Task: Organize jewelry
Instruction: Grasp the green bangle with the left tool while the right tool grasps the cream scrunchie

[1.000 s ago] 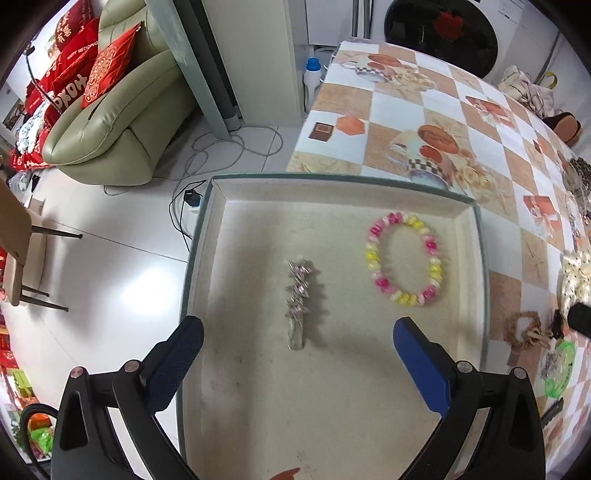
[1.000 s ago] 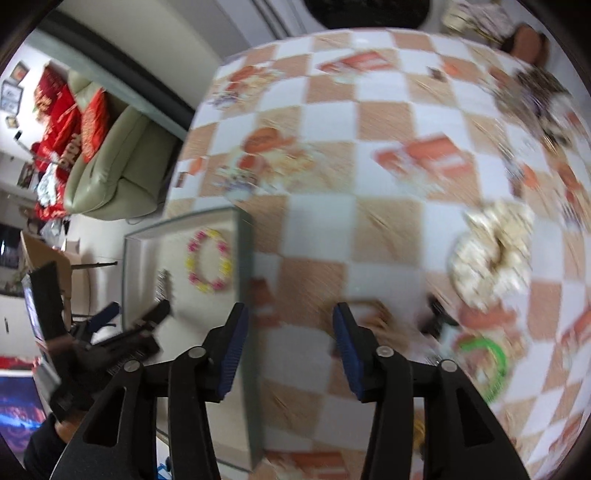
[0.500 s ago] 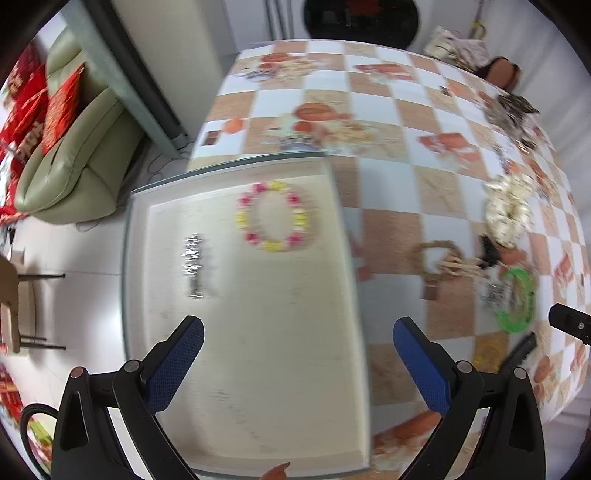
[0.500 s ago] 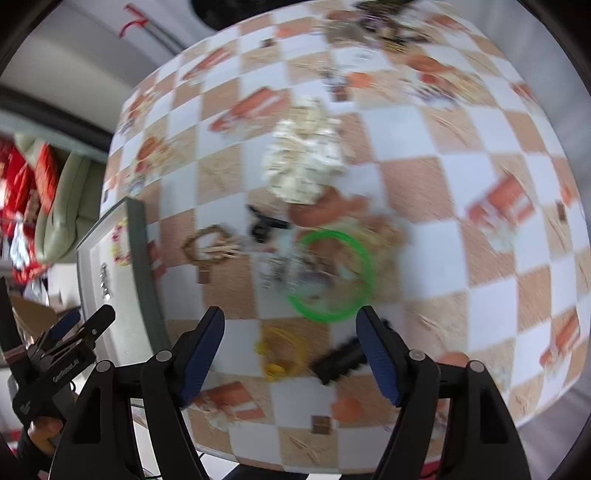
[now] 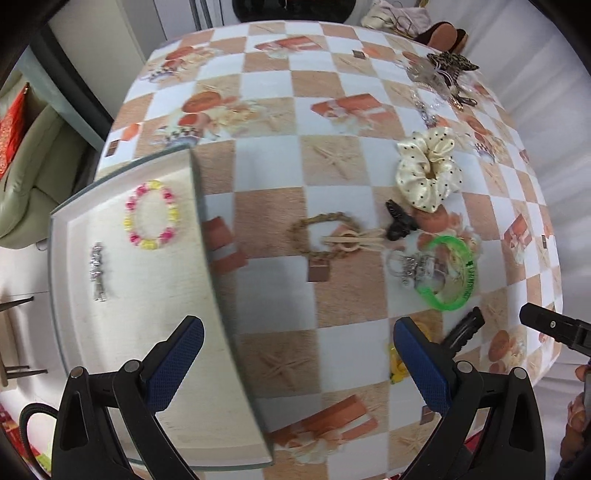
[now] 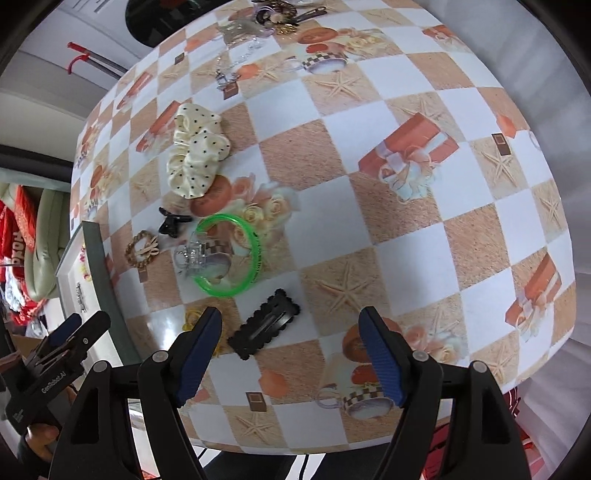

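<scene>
In the left wrist view a beige tray (image 5: 201, 221) holds a pink and yellow bead bracelet (image 5: 151, 214) and a silver hair clip (image 5: 98, 271). My left gripper (image 5: 295, 354) hangs open and empty over the tray's right rim. On the checked tablecloth lie a green bangle (image 6: 255, 254), a clear claw clip (image 6: 199, 254), a cream dotted scrunchie (image 6: 195, 158), a black claw clip (image 6: 171, 223) and a braided ring (image 6: 142, 249). My right gripper (image 6: 291, 354) is open above a black scalloped snap clip (image 6: 264, 328), which lies flat nearer its left finger, untouched.
A yellow hair tie (image 6: 194, 317) lies by the right gripper's left finger. More clips and chains (image 6: 258, 22) are piled at the table's far side. The table edge (image 6: 332, 448) runs just below the right gripper. A green sofa (image 5: 22, 155) stands beyond the tray.
Both grippers have swung right, from over the tray to over the tablecloth. The right gripper's jaws stand wider than a second ago, and the loose jewelry has come under it.
</scene>
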Demonstrator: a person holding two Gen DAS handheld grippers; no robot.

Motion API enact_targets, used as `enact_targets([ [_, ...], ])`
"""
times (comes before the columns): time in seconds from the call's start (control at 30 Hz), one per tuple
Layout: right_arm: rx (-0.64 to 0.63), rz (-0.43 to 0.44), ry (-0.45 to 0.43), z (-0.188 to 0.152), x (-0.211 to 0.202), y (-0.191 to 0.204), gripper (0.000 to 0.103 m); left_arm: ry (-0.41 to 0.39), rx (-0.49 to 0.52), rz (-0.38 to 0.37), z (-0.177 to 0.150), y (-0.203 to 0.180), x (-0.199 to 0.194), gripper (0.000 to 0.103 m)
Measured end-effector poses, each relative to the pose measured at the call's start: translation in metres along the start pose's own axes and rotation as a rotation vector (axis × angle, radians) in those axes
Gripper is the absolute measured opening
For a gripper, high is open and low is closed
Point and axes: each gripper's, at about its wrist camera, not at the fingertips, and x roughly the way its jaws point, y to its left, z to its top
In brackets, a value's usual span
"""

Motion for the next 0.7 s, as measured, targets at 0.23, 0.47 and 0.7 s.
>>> enact_targets([
  [0.23,-0.035,0.007,-0.013,0.029,0.001,0.005,0.079,0.002,-0.023,0.001,0.023,-0.008,0.011,0.103],
  [0.47,-0.108,0.004,-0.025,0.066,0.006,0.021,0.079,0.014,0.002,-0.034,0.031,-0.026,0.019,0.103],
  [0.7,-0.147,0.056,0.002,0.103,0.021,0.036,0.079,0.061,-0.011,-0.079,0.018,-0.052,0.034,0.103],
])
